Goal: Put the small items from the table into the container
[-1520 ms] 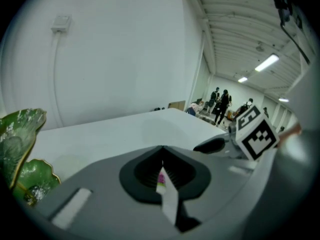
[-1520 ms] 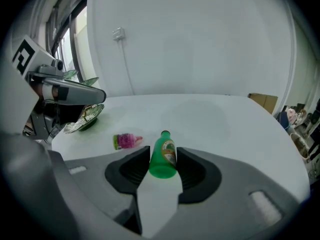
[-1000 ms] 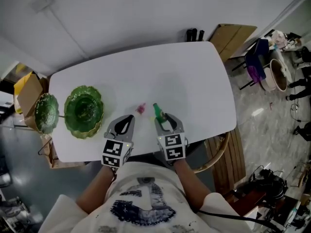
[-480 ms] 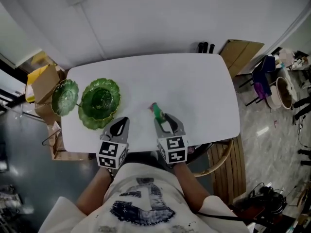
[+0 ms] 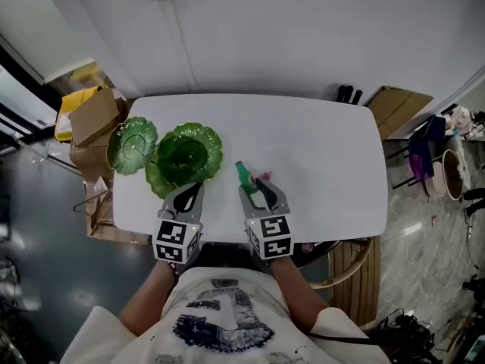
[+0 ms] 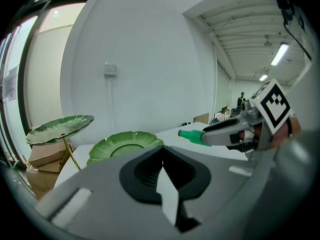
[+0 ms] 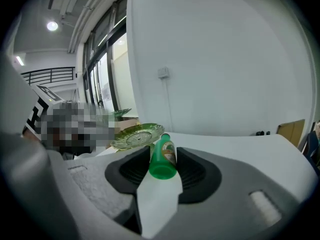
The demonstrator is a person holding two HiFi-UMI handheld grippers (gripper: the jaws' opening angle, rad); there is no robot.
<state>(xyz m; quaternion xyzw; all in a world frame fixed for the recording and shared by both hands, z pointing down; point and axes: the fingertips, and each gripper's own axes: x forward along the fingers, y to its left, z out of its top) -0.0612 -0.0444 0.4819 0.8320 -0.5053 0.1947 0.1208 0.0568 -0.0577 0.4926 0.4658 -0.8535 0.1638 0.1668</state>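
We count two claws over the near edge of the white tabletop (image 5: 318, 150), one in each of the person's hands, with the left marker cube (image 5: 174, 241) and the right marker cube (image 5: 270, 236) facing up at us. The left claw (image 5: 195, 189) is clenched on nothing: in its own view the jaws of the left claw (image 6: 162, 165) meet in a single seam with no item between them, and from the head view its tip shows against the near rim of the larger green dish (image 5: 188, 155). The right claw (image 5: 254, 187) is grasping the one green bottle (image 5: 243, 174), which lies along the jaws with its capped end pointing far and a little left. In the right gripper view the green bottle (image 7: 163, 158) sits wedged between the two dark pads, its round base towards us and a label on its upper side. We see two green leaf-shaped dishes at the left of the tabletop. The larger green dish (image 6: 125, 143) sits low, and the smaller green dish (image 5: 132, 144) is just to its left, raised on a thin stem at the tabletop's left edge in the left gripper view (image 6: 60, 128). One small pink item (image 5: 264, 177) lies on the tabletop just right of the bottle, too small for us to make out. Neither dish shows anything in it. One cardboard box (image 5: 95, 116) stands beyond the tabletop's far left corner.
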